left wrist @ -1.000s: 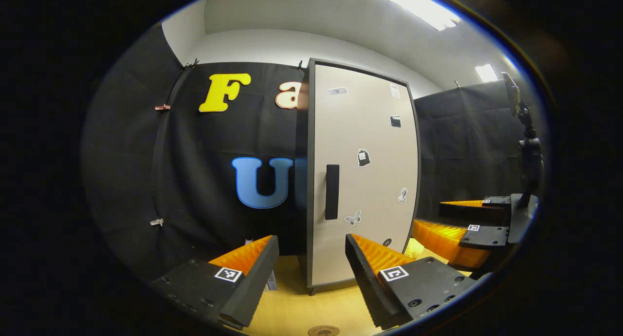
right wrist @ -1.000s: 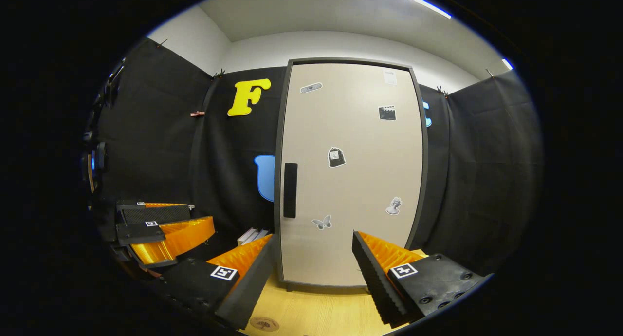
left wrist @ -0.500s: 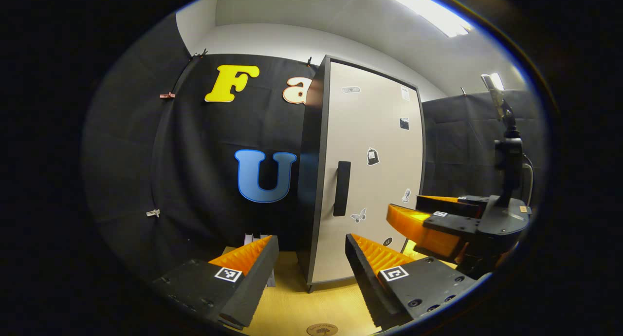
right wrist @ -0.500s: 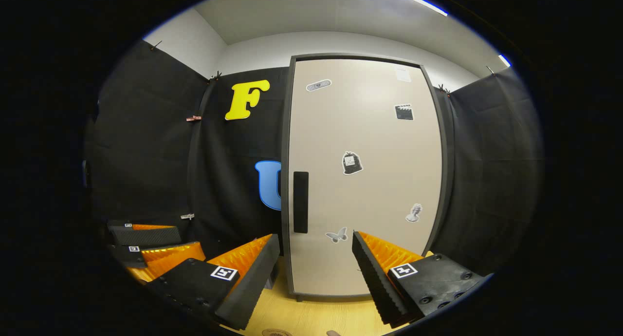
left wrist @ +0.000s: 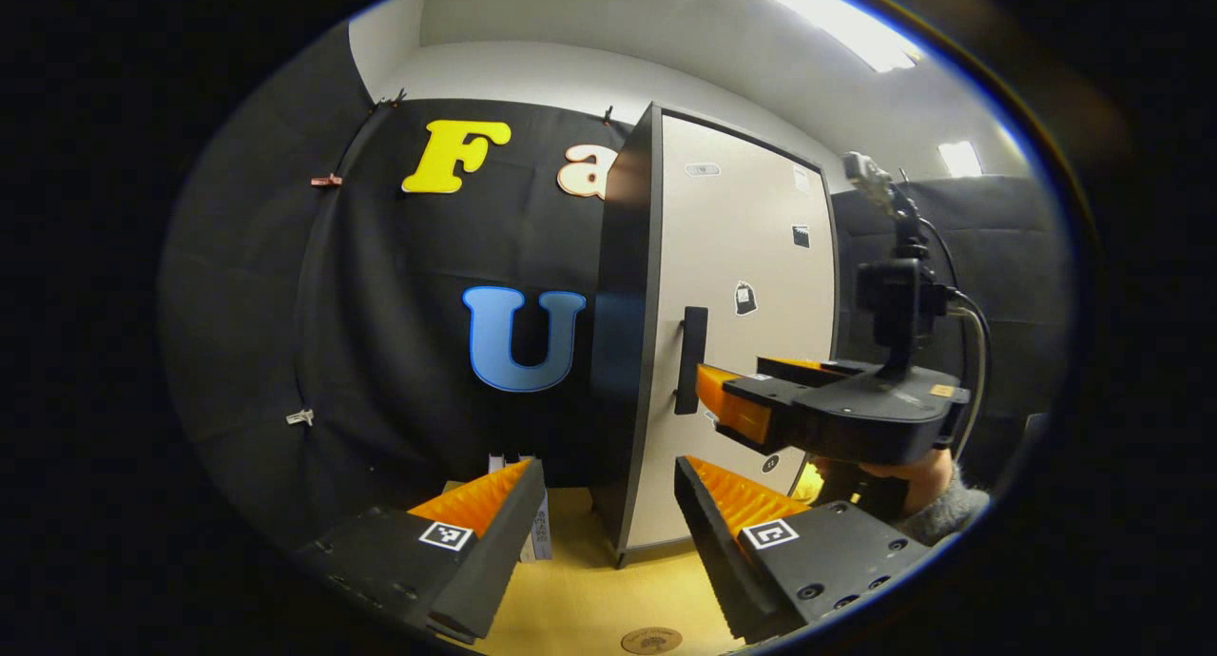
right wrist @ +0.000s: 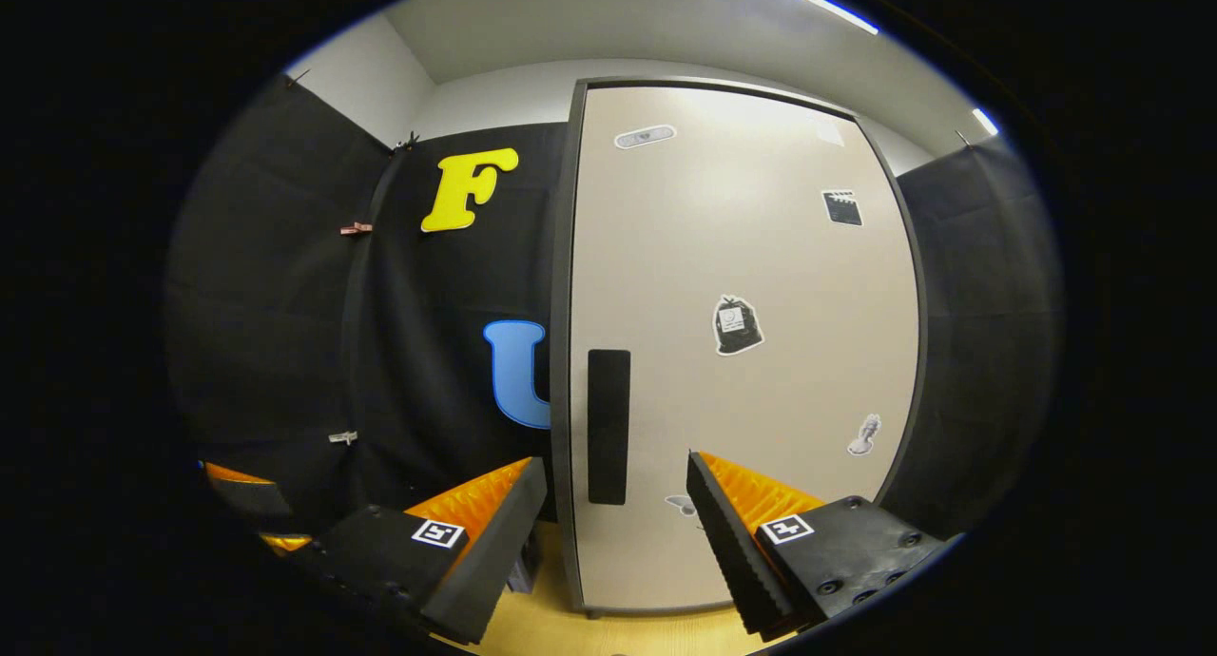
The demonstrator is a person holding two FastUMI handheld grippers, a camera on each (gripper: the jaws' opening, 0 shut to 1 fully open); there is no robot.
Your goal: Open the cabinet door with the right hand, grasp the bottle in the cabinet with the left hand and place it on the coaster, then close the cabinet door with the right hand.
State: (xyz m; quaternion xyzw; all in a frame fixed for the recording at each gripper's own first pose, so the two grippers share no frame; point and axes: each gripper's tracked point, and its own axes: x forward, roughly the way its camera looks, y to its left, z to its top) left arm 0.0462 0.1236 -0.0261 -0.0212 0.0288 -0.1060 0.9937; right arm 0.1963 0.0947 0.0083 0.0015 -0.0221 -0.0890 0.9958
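The tall cabinet (right wrist: 742,285) stands with its beige door shut, so the bottle inside is hidden. Its black vertical handle (right wrist: 608,426) lies straight ahead of my right gripper (right wrist: 613,509), which is open with the handle just above the gap between its fingers. In the left gripper view the cabinet (left wrist: 732,352) appears from the left side, and the right gripper (left wrist: 715,399) hovers close to the handle (left wrist: 692,359), held by a hand (left wrist: 913,475). My left gripper (left wrist: 608,509) is open, holding nothing. A round wooden coaster (left wrist: 651,640) lies on the table beneath it.
The cabinet stands on a light wooden tabletop (left wrist: 580,599). A few thin white items (left wrist: 537,532) lean against the cloth wall left of the cabinet's foot. Black cloth closes the booth on all sides. The left gripper (right wrist: 238,485) shows at the lower left of the right gripper view.
My right gripper has moved forward and up to the door handle, so the door looks larger. The left gripper has shifted slightly left; both stay open and the door stays shut.
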